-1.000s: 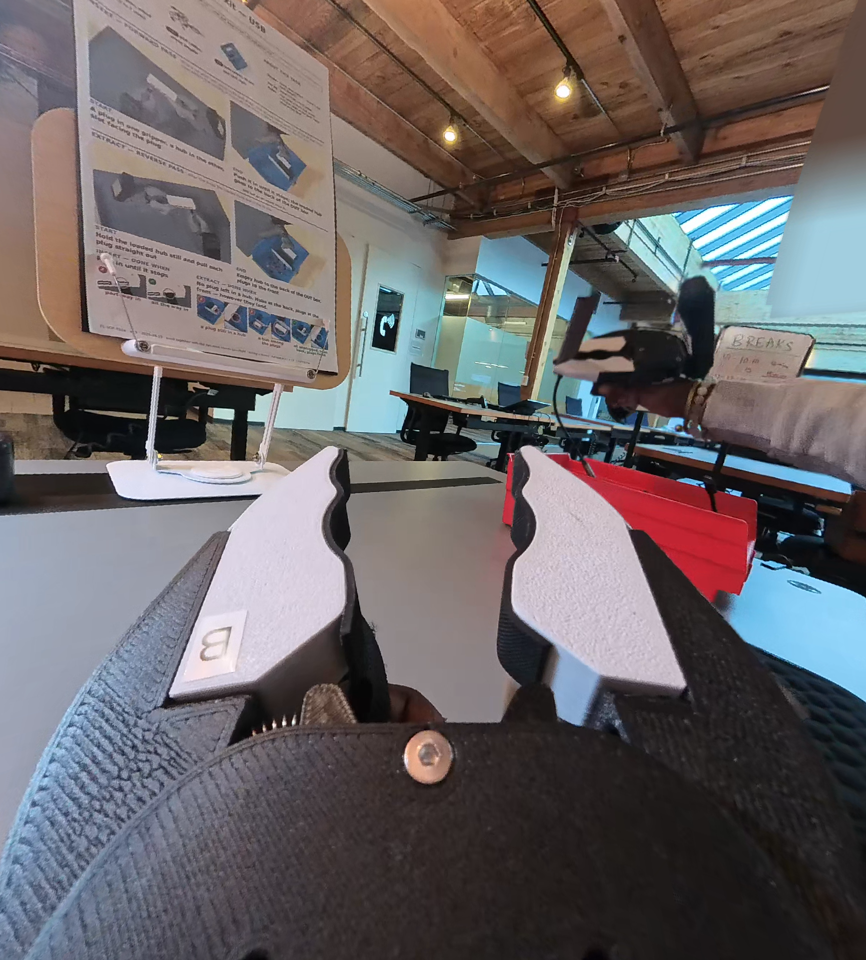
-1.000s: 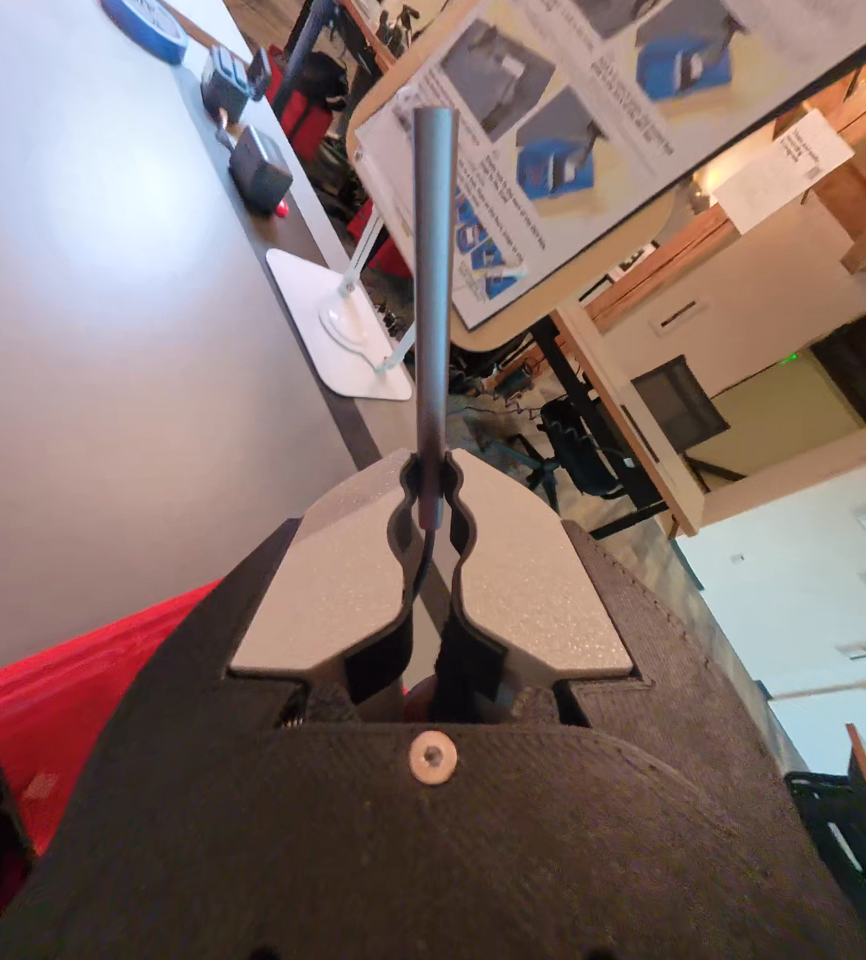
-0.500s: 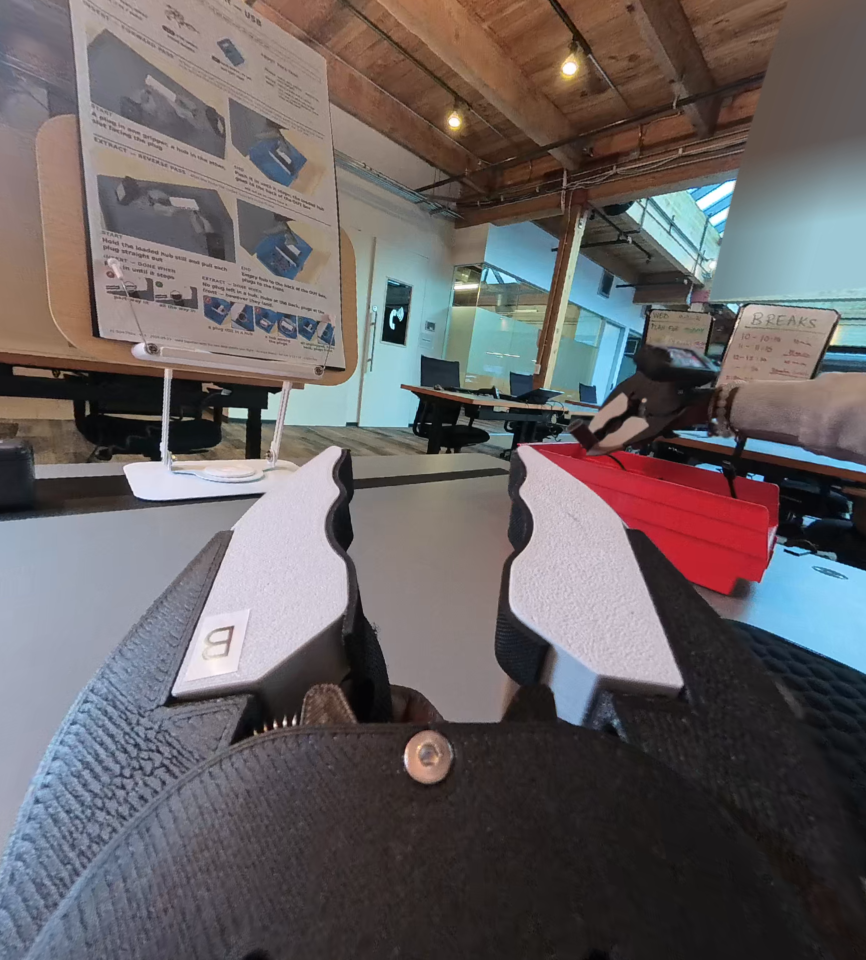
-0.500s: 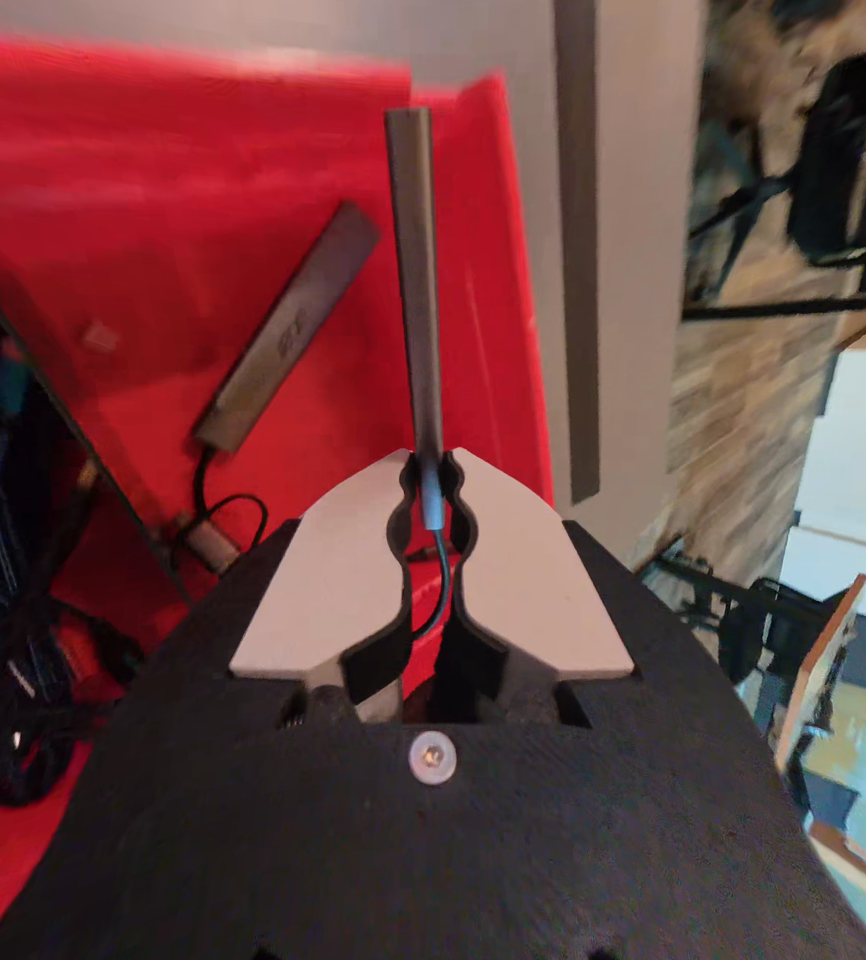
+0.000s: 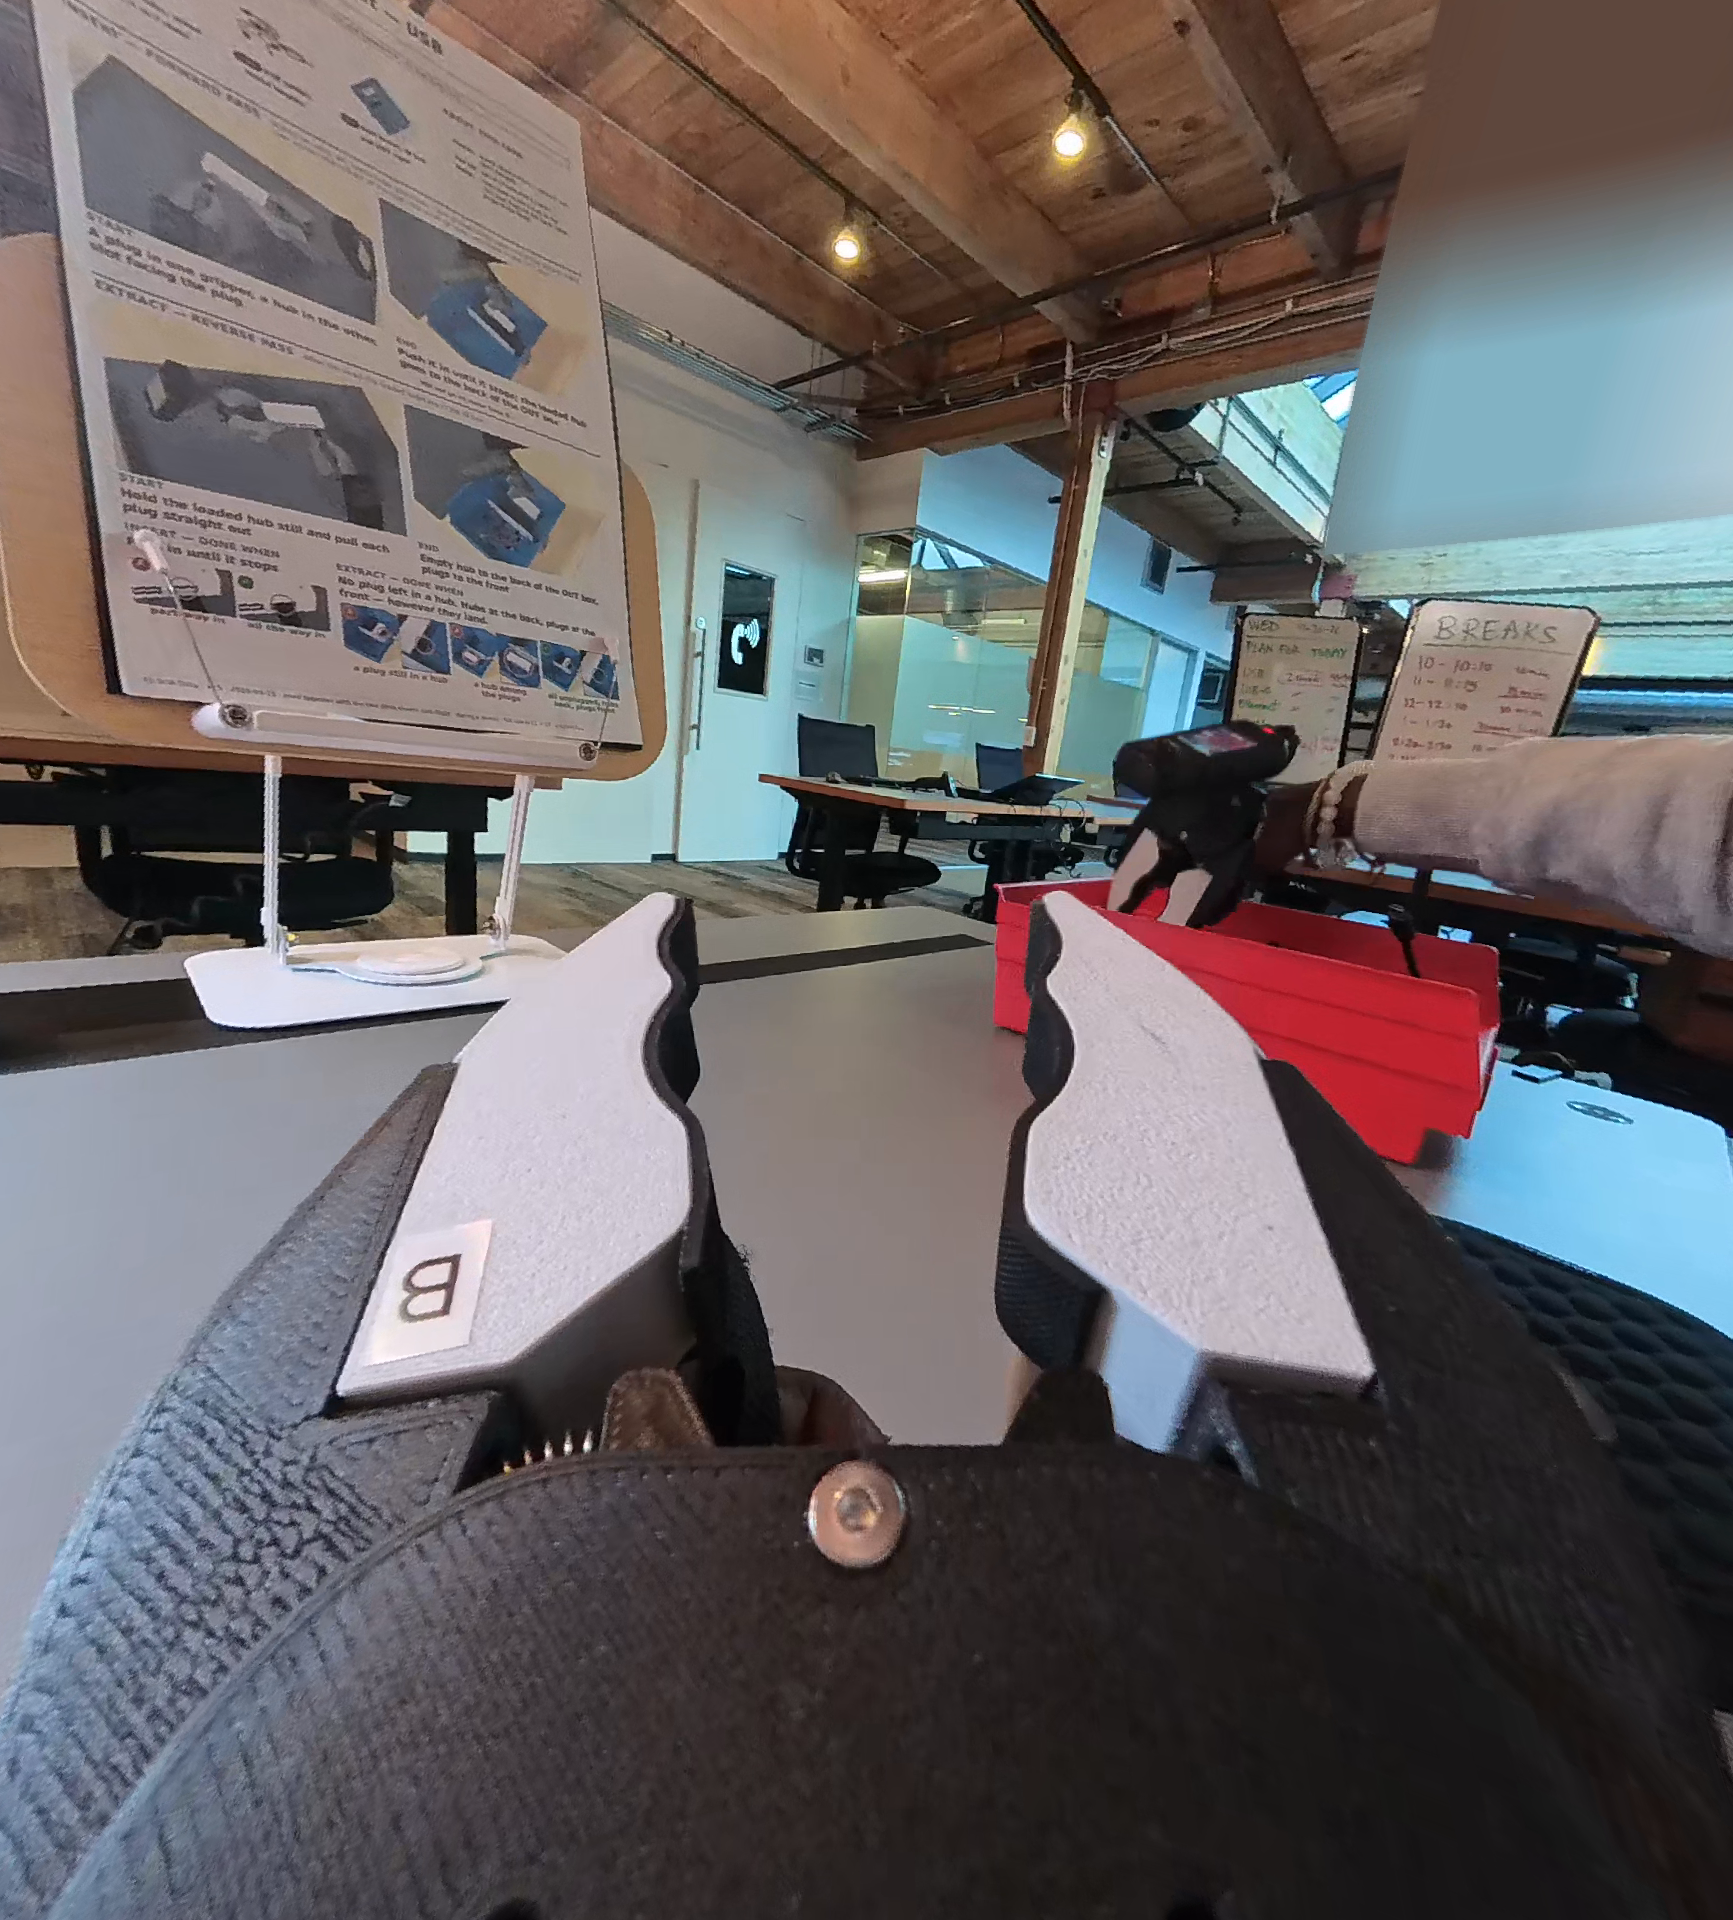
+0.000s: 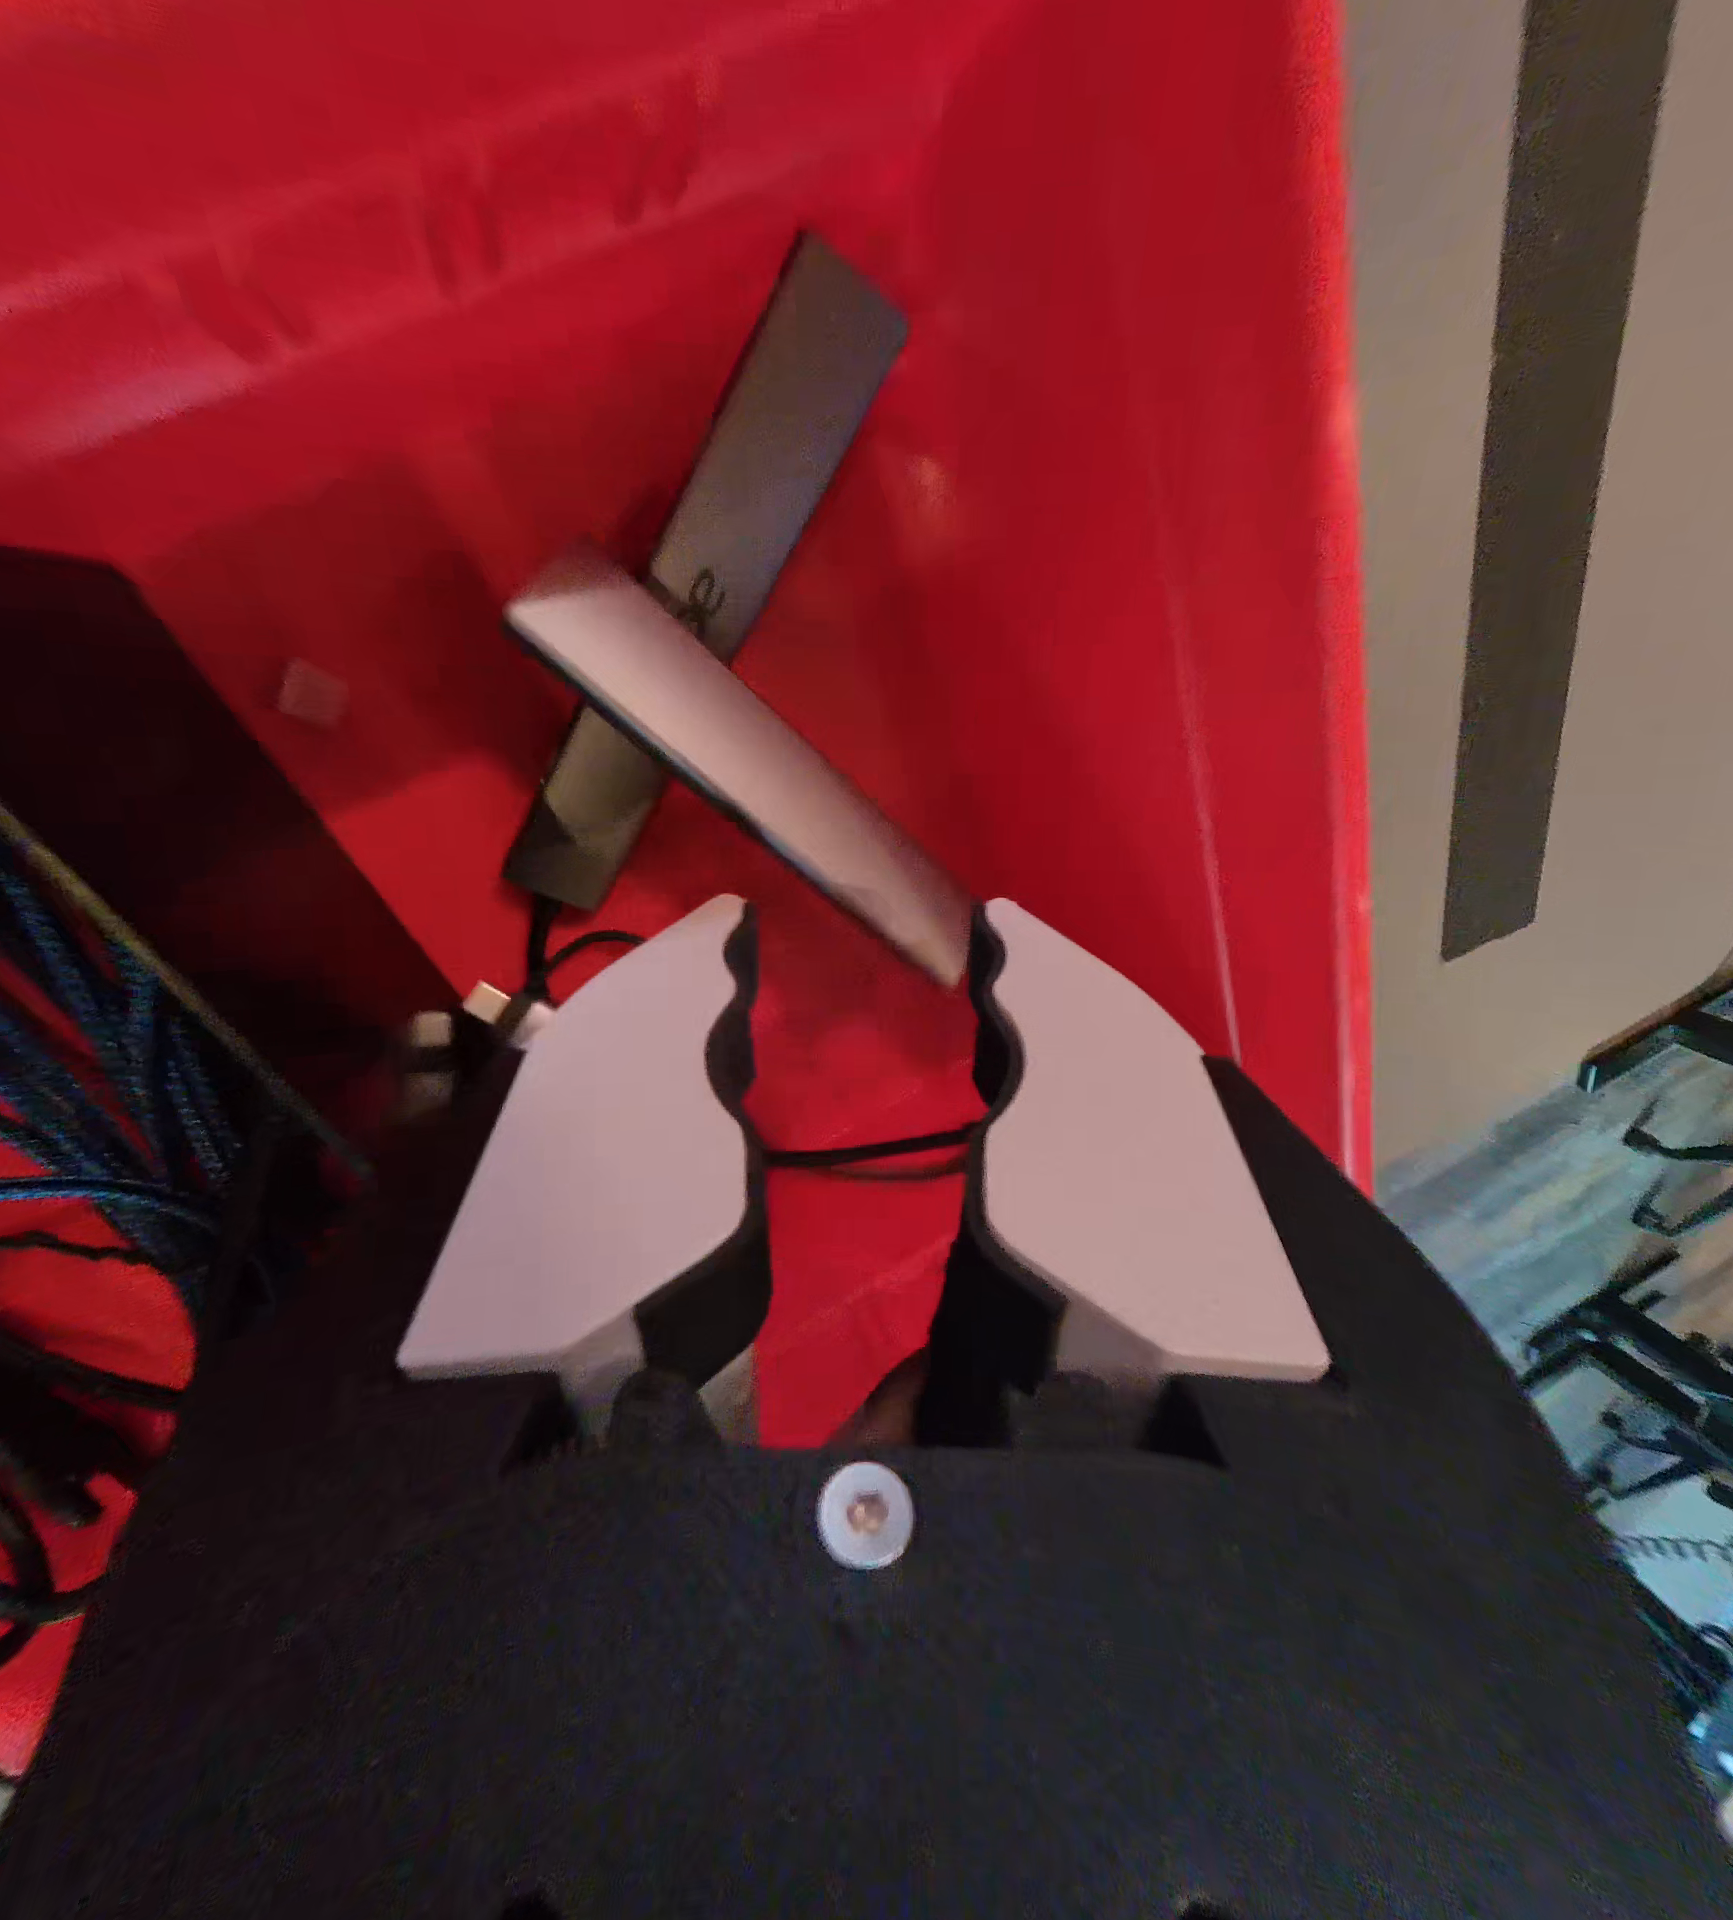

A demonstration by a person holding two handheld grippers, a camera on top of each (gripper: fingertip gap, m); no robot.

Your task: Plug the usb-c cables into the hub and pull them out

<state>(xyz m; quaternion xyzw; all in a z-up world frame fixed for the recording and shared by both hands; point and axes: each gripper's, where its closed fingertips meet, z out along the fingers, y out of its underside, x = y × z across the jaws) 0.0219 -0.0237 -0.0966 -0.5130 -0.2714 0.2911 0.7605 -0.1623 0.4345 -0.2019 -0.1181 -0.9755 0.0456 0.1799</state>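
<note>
In the right wrist view my right gripper point(image 6: 864, 914) is open over the red bin point(image 6: 426, 208). A silver-grey hub point(image 6: 727, 769) lies tilted just beyond the fingertips, with its near end against the right fingertip. Its thin black cable point(image 6: 862, 1148) runs across the gap between the fingers. A darker hub point(image 6: 779, 416) lies under it on the bin floor. My left gripper point(image 5: 857, 914) is open and empty, low over the grey table point(image 5: 166, 1195). The left wrist view shows the right gripper point(image 5: 1168, 894) pointing down into the red bin point(image 5: 1361, 1018).
A bundle of black braided cables point(image 6: 41, 1091) fills the bin's left part behind a dark divider point(image 6: 114, 727). An instruction sheet on a white stand point(image 5: 342, 364) is at the table's back left. A black mesh chair point(image 5: 1620, 1455) sits at the right edge. About 50 cm separates my left fingertips from my right. The darker hub point(image 6: 779, 416) is about 8 cm from my right fingertips.
My right gripper swung down over the red bin and opened, letting go of the silver-grey hub, which now tips over onto the darker hub. My left gripper stayed open and barely moved.
</note>
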